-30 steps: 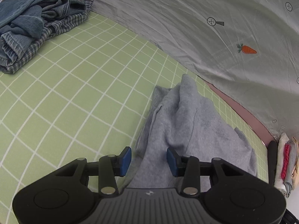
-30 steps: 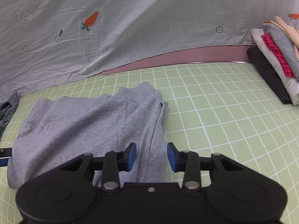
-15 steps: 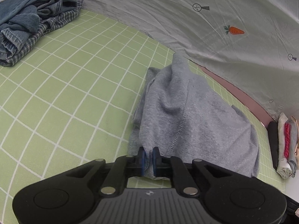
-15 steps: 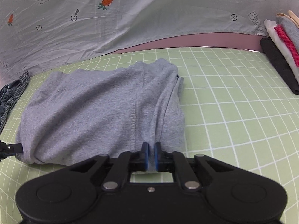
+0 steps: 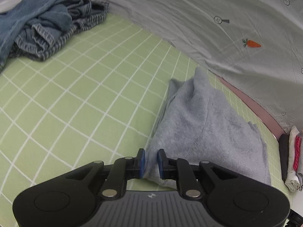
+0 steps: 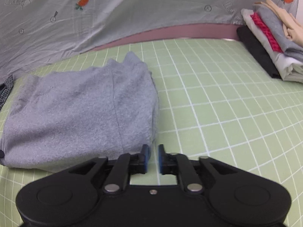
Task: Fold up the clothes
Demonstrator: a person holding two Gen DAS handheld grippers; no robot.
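Both pairs of jaws, clamped on the grey garment's near edge half a second earlier, have been parted slightly.

The left hand-held gripper [image 5: 151, 161] is seen with a narrow gap between its blue pads, the near left corner of the folded grey sweatshirt [image 5: 206, 130] lying loose in that gap. The right hand-held gripper [image 6: 152, 158] is likewise narrowly apart, set just off the sweatshirt's near right corner, with only the green checked mat [image 6: 217, 102] seen between its pads. The sweatshirt is spread flat on the mat. A stack of folded clothes [image 6: 270, 43] is placed at the far right, a heap of denim and striped clothes [image 5: 39, 26] at the far left, and a carrot-print sheet [image 5: 217, 26] behind.
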